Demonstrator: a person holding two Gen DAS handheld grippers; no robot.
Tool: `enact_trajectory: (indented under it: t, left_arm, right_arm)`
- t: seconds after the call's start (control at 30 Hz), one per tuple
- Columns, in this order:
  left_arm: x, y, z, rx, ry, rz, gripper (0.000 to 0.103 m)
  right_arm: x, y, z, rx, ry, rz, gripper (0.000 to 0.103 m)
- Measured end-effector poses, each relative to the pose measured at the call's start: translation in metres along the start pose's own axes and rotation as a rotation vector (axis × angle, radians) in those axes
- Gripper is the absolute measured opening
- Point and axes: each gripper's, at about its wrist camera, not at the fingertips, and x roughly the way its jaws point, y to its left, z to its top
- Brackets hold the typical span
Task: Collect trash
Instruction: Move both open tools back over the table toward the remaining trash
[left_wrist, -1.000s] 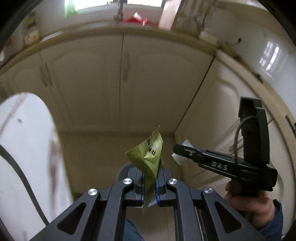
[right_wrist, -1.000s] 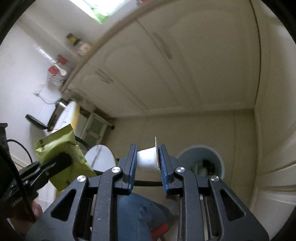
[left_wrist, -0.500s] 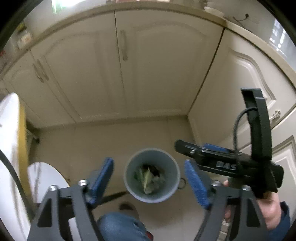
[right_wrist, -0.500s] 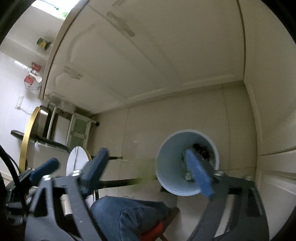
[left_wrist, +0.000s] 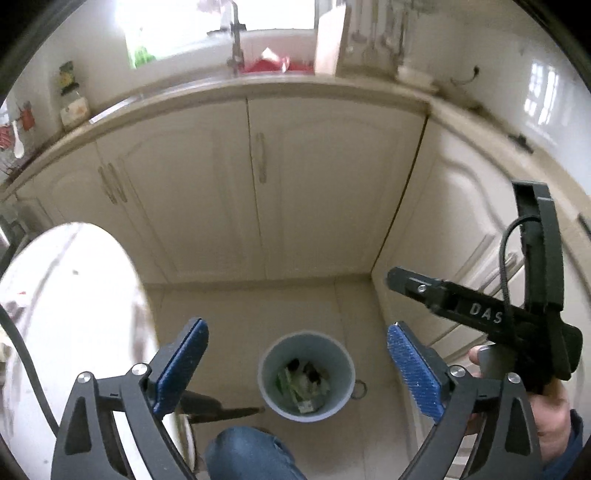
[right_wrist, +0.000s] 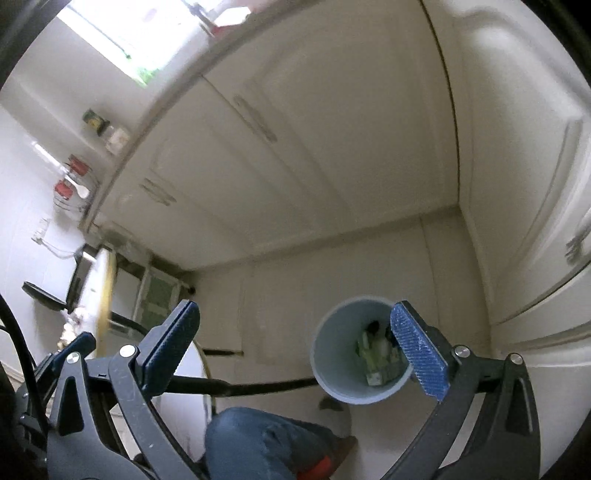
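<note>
Both my claws just opened wide, nothing between them: left gripper (left_wrist: 295, 363), right gripper (right_wrist: 295, 350). Green wrapper (left_wrist: 291, 384) now lies in the bin (left_wrist: 269, 354). Drop done, next piece.

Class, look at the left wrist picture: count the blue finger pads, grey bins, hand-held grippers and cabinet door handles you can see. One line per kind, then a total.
Blue finger pads: 2
Grey bins: 1
Hand-held grippers: 2
Cabinet door handles: 4
Total: 9
</note>
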Motion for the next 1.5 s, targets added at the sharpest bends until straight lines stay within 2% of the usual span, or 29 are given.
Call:
enact_trajectory:
  t: [0.17,0.27,0.37,0.67,0.9,1.2,1.5]
  left_arm:
    - [-0.052,0.027,-0.009,-0.057,-0.096,0.045,0.101]
    - [-0.087,0.055,-0.022,-0.110,-0.145,0.100,0.101]
    - [-0.119,0.066,-0.038,-0.157,-0.178,0.162,0.102]
    - [-0.220,0.129,-0.108,-0.291,-0.256,0.355,0.102]
    - [-0.288,0.159,-0.161,-0.390,-0.285,0.456,0.102]
    - [-0.331,0.200,-0.203,-0.527,-0.312,0.524,0.102]
    - [-0.329,0.240,-0.219,-0.599,-0.310,0.534,0.102]
  right_arm:
    - [-0.047,0.042,0.002,-0.038,-0.096,0.021,0.103]
    - [-0.069,0.077,-0.001,-0.097,-0.131,0.038,0.103]
    - [-0.085,0.118,-0.008,-0.172,-0.151,0.064,0.103]
    - [-0.100,0.251,-0.056,-0.394,-0.163,0.137,0.103]
    - [-0.094,0.341,-0.098,-0.540,-0.148,0.176,0.103]
    - [-0.079,0.432,-0.148,-0.723,-0.121,0.201,0.103]
    - [-0.062,0.469,-0.165,-0.792,-0.112,0.177,0.103]
